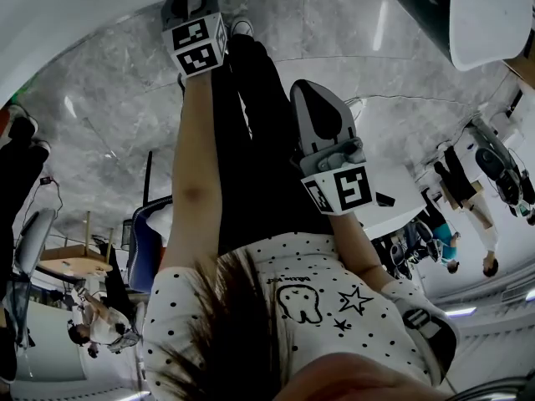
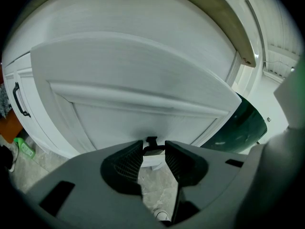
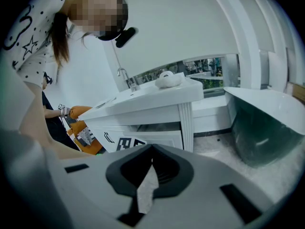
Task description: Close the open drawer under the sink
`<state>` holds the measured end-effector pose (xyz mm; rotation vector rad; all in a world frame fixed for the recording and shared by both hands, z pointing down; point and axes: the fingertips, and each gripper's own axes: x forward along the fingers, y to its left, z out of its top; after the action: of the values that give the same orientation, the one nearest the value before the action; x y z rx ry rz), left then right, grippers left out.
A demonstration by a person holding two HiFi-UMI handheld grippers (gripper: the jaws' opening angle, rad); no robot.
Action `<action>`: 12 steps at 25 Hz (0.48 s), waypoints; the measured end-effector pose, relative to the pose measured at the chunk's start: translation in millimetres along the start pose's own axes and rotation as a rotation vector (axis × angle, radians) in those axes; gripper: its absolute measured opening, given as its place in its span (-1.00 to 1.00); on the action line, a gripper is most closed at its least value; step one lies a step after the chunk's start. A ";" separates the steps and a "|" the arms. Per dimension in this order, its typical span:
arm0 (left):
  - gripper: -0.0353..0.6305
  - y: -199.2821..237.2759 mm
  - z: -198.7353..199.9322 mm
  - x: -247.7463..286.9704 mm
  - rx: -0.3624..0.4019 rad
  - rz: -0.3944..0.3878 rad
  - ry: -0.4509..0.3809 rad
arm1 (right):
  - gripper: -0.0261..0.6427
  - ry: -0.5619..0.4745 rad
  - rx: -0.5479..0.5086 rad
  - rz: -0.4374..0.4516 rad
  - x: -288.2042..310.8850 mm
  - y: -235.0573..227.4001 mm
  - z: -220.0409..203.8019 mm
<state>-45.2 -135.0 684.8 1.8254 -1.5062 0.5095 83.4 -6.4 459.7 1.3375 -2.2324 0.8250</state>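
The white panelled drawer front (image 2: 143,89) fills the left gripper view, standing out from the cabinet under the sink. Its small black handle (image 2: 151,142) sits between the tips of my left gripper (image 2: 154,150), whose jaws are closed against the handle's bar. In the right gripper view the open drawer (image 3: 159,138) shows under the white sink counter (image 3: 157,97), which carries a faucet (image 3: 125,76). My right gripper (image 3: 151,150) hangs back from the cabinet, shut and empty. From the head view the right gripper (image 1: 322,115) sits beside my dark trousers.
A neighbouring cabinet door with a black pull (image 2: 19,100) is at the left. A dark green glass tub (image 3: 262,128) stands to the right of the sink. Another person in orange (image 3: 81,128) crouches left of the cabinet. Grey marble floor (image 1: 109,115) lies below.
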 end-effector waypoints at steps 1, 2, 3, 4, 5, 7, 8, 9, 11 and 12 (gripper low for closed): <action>-0.46 1.3 -1.3 0.9 -0.001 0.000 0.000 | -0.88 0.001 0.001 -0.001 1.4 0.3 -1.5; -0.46 1.4 -2.3 2.2 -0.001 0.000 0.000 | -0.88 0.001 0.002 -0.003 2.4 -0.6 -2.4; -0.46 0.7 -2.9 3.6 -0.001 -0.001 0.000 | -0.88 0.001 0.003 -0.004 2.9 -2.3 -2.8; -0.46 -0.3 -3.2 4.9 -0.001 -0.001 0.001 | -0.88 0.001 0.004 -0.006 3.1 -4.2 -2.9; -0.46 -1.4 -3.4 5.9 -0.002 -0.002 0.001 | -0.88 0.002 0.005 -0.008 3.1 -5.7 -3.1; -0.46 -2.3 -3.2 6.0 -0.003 -0.003 0.001 | -0.88 0.003 0.007 -0.009 2.4 -6.2 -3.5; -0.46 -1.9 -2.4 5.1 -0.004 -0.003 -0.001 | -0.88 0.004 0.007 -0.010 2.0 -5.1 -3.4; -0.46 -0.9 -1.1 4.0 -0.004 -0.003 -0.003 | -0.88 0.003 0.008 -0.010 1.6 -3.7 -2.8; -0.46 1.1 1.1 2.0 -0.005 -0.002 -0.006 | -0.88 0.001 0.009 -0.011 0.9 -1.1 -1.7; -0.46 1.7 1.4 1.2 -0.007 -0.001 -0.006 | -0.88 0.000 0.009 -0.012 0.4 -0.5 -1.7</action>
<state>-46.7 -137.0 685.2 1.8243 -1.5093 0.4981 83.8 -5.8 461.4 1.3537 -2.2210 0.8319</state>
